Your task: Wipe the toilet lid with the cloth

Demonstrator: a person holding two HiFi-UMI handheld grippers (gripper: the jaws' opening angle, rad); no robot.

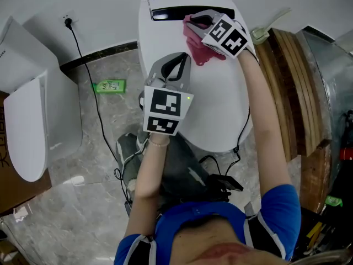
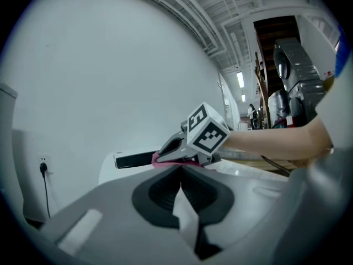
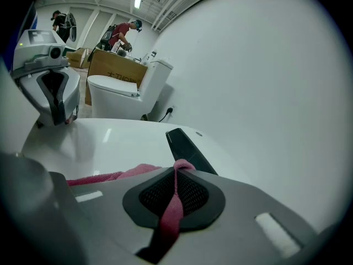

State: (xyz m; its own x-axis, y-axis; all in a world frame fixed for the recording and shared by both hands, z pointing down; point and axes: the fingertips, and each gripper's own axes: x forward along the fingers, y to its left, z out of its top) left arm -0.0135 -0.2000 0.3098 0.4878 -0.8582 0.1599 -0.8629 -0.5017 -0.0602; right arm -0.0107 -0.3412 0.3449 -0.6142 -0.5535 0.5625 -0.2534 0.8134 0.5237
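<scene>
The cloth (image 1: 197,49), pink and crumpled, is clamped between the closed jaws of the right gripper (image 1: 193,22) and is pressed against the rear part of the toilet lid (image 1: 218,112), just in front of the black strip (image 1: 187,12) that runs along the lid's back edge. In the right gripper view a fold of the cloth (image 3: 170,217) is seen running up the slit between the jaws, with the rest spread to the left on the white surface. The left gripper (image 1: 176,64) is held over the middle of the lid, towards its left edge, well apart from the cloth; its jaws are brought together at the tips and nothing is held between them, only the white lid being seen through the narrow slit in the left gripper view (image 2: 181,173). Whether it touches the lid cannot be told.

The lid is glossy white, and light streaks are reflected in it. A plain white wall (image 1: 99,10) is met behind the toilet, with a plug (image 1: 68,22) and a black cable trailing to the grey marbled floor (image 1: 77,214). A green packet (image 1: 110,85) lies on that floor beside the toilet. A second toilet (image 1: 33,126) stands to the left, and wooden boards (image 1: 292,87) are stacked to the right. People beside a cardboard box (image 3: 113,65) are seen far off under ceiling lights.
</scene>
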